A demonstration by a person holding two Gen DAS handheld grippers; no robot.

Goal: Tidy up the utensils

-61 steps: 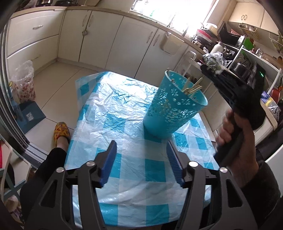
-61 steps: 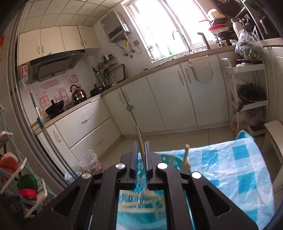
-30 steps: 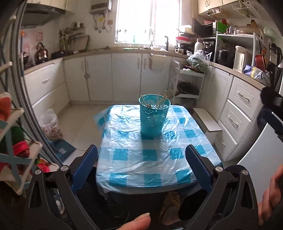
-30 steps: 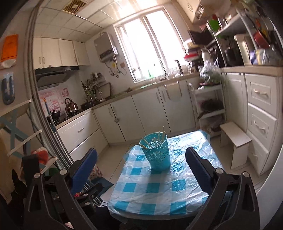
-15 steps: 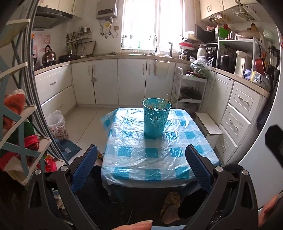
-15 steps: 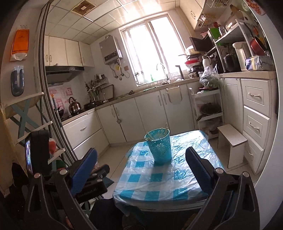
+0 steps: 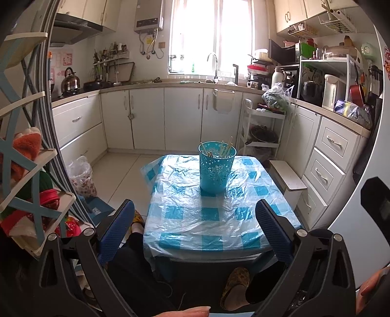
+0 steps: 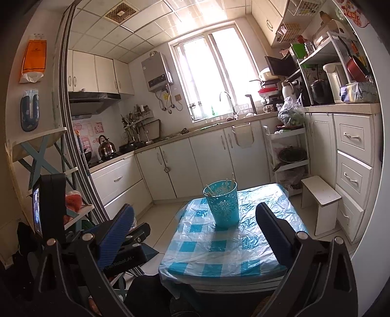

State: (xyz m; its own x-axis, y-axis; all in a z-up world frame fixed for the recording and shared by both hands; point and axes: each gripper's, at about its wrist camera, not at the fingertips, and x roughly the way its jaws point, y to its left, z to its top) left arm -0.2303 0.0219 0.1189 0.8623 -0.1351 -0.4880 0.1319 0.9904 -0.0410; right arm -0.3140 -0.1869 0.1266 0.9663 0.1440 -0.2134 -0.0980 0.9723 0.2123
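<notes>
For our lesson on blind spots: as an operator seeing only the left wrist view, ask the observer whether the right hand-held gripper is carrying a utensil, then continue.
Observer: No. The right hand-held gripper is open, with nothing between its fingers.
Operator: Is anything on the wall left of the door frame?
Observer: An orange bag hangs high up there.
Operator: And overhead?
Observer: A ceiling vent sits in the tiles.
</notes>
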